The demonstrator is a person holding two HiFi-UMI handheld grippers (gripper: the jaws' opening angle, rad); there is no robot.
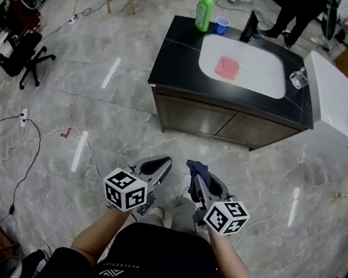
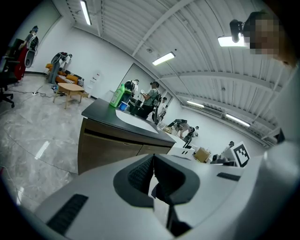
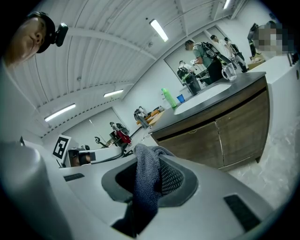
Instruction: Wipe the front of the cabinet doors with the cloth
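A dark blue-grey cloth [image 3: 147,180] is pinched in my right gripper [image 1: 196,171], its bunched end sticking out past the tips as cloth [image 1: 198,168] in the head view. The brown cabinet doors [image 1: 226,124] stand ahead across bare floor, well beyond both grippers; they also show as doors [image 3: 220,136] in the right gripper view and doors [image 2: 110,150] in the left gripper view. My left gripper [image 1: 160,165] is held beside the right one, its jaws pressed together with nothing between them.
The cabinet carries a black counter [image 1: 176,47] with a white sink [image 1: 256,82] holding a pink sponge [image 1: 227,67]. A green bottle [image 1: 204,10] and blue cup [image 1: 222,25] stand at the back. A white appliance [image 1: 342,105] adjoins on the right. Cables [image 1: 31,149] cross the floor left.
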